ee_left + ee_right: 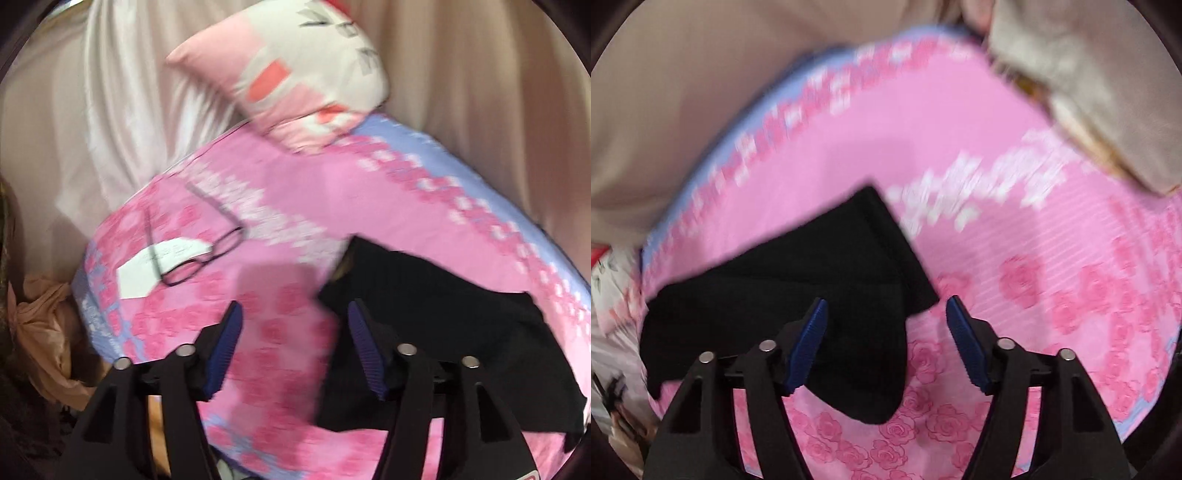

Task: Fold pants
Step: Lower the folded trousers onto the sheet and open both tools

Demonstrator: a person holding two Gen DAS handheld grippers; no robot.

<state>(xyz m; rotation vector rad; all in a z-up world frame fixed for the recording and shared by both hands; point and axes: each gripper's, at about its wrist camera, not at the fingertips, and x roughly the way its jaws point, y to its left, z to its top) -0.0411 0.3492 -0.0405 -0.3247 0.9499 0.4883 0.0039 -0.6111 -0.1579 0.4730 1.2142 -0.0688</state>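
The black pants [443, 332] lay in a folded heap on the pink rose-patterned bedspread [280, 206], toward the right of the left wrist view. The left gripper [293, 317] hung above the bedspread with its blue-padded jaws spread wide and nothing between them, the pants just beside its right finger. The right gripper [884, 314] was likewise wide open and empty, hovering over the pants' [798, 280] near edge. A pair of glasses [199, 243] rested on a white paper [147, 266] further off, and a pink pillow [295, 74] sat at the far end.
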